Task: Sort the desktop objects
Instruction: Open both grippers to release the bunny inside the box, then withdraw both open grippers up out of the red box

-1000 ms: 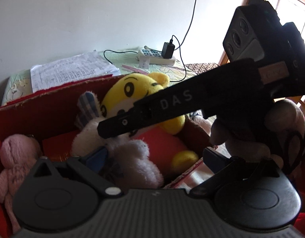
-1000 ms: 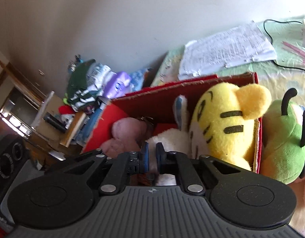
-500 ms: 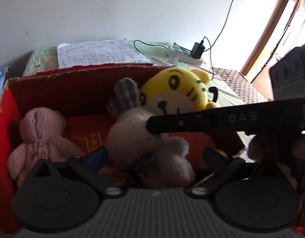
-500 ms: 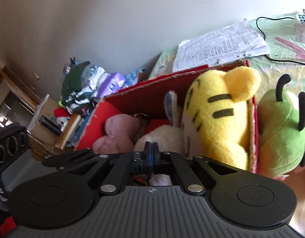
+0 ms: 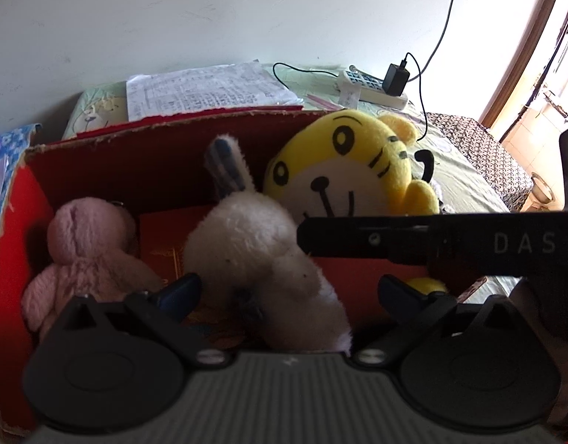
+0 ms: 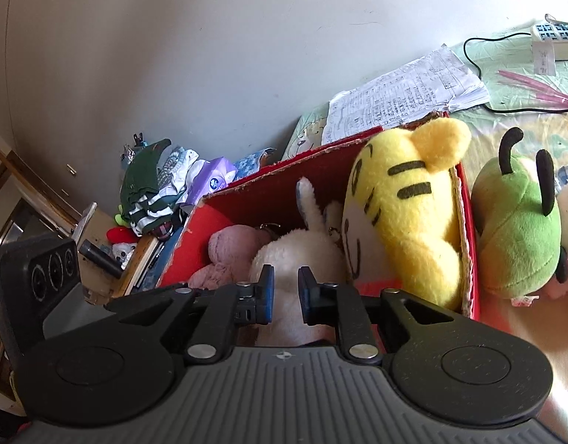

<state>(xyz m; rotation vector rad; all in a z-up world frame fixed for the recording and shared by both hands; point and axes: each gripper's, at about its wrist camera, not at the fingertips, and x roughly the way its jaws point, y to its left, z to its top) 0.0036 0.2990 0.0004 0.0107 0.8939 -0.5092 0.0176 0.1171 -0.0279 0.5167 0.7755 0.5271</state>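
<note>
Both claws hang released above the red box (image 5: 23, 222), right claw (image 6: 285, 290) over the white plush (image 6: 302, 255).

My left gripper (image 5: 287, 292) hangs with jaws spread wide. My right gripper (image 6: 285, 292) reaches across in front of it, jaws slightly parted.

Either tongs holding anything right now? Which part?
Nothing held. Left tongs are wide open around the white plush rabbit in the red box. Right tongs are slightly open above the rabbit, gripping nothing.
</note>
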